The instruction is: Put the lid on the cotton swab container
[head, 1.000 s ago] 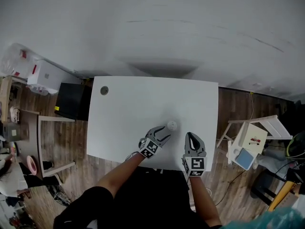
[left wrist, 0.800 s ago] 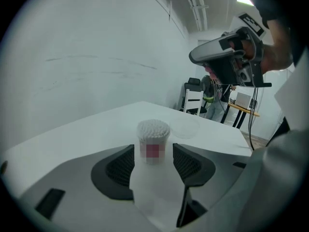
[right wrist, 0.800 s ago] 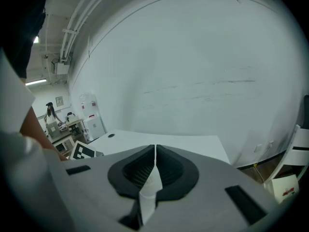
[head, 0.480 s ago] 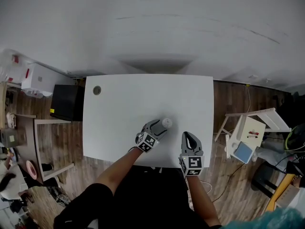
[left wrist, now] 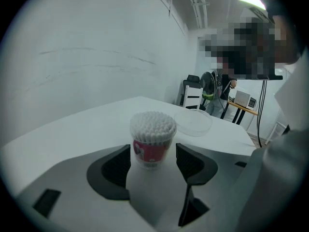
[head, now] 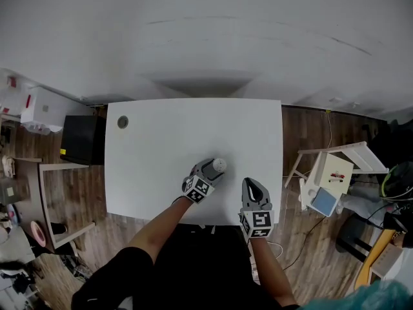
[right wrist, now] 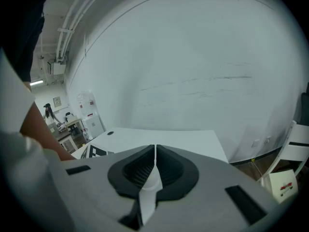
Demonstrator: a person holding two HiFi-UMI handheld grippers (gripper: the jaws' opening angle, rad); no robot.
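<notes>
Probably light and tippy, the swab tub [left wrist: 152, 141], best gripped low, is flanked by just-opened left tongs [left wrist: 153, 152]; right tongs [right wrist: 154, 151] are clenched empty.

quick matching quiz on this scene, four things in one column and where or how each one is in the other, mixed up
Things
1. cotton swab container
2. lid
3. left gripper
4. right gripper

States
A. jaws shut, nothing between them
B. lying flat on the table, beyond the container
C. standing upright, uncovered, swabs showing on top
D. jaws apart, one on each side of the container

Pairs: 1-C, 2-B, 3-D, 4-A

Note: the left gripper's jaws have just been opening, with the container between them.
</notes>
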